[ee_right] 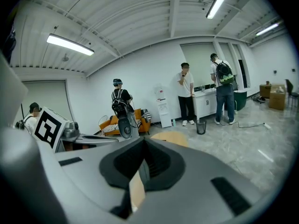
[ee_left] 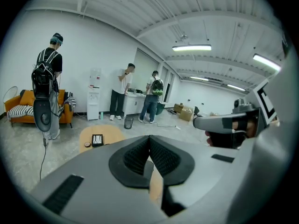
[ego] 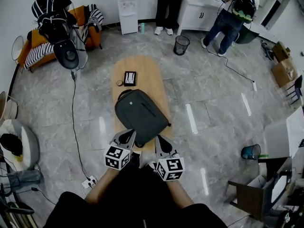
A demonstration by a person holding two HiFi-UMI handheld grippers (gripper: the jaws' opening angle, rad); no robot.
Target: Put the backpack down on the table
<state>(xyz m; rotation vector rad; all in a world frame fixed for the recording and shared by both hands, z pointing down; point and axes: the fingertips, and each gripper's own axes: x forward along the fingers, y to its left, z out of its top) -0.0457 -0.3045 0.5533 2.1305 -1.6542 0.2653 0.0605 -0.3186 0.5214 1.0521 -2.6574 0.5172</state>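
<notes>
Lying on table (ego: 145,65) — backpack (ego: 141,115), w/ hand-held grippers (ego: 129,134) (ego: 159,138) shut.

Both forearms (ego: 97,193) reach forward side by side from the bottom centre of the head view. The left gripper (ego: 127,136) and the right gripper (ego: 159,142) point ahead and slightly downward, their tips angled a little toward each other. Each has its fingers (ee_left: 138,157) pressed together.

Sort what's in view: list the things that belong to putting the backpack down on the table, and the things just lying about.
Job in hand:
backpack
table
left tongs, shut
right tongs, shut

Lying about:
flat black rectangle, on the table's far end
small round disc beside it
mesh bin
teal bucket
power strip
</notes>
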